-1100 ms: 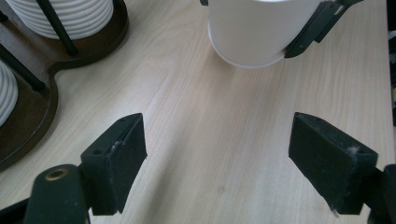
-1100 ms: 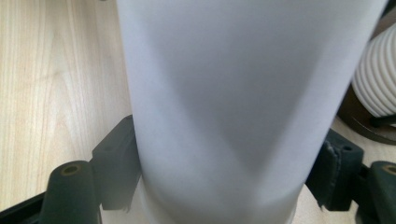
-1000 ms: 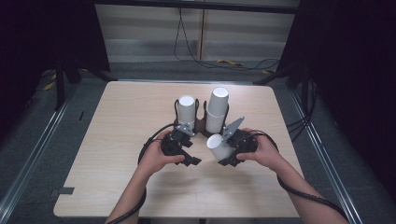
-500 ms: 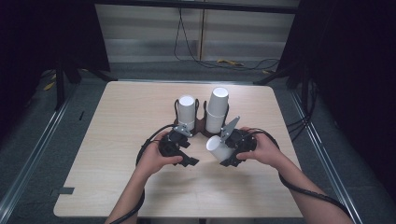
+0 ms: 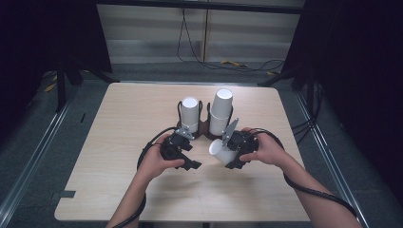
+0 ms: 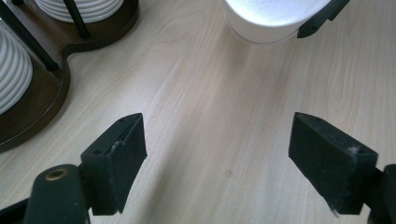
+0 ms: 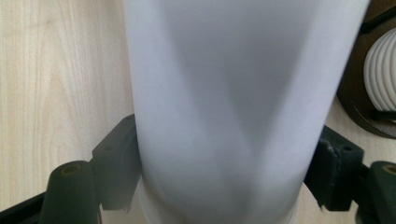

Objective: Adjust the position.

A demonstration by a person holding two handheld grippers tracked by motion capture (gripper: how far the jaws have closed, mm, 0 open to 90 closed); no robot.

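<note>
Right claw (image 5: 227,155) pinches a white paper cup (image 5: 219,151) tipped on its side, mouth towards the left claw (image 5: 188,158), likely ready for handing over or stacking on the cup holder (image 5: 205,124) just beyond. Left claw's spread wide and empty above the surface (image 5: 119,123).

Both black tongs (image 5: 189,164) (image 5: 227,159) have square-padded jaws, brass-coloured screws, grey three-cornered plates and trailing black cables.
</note>
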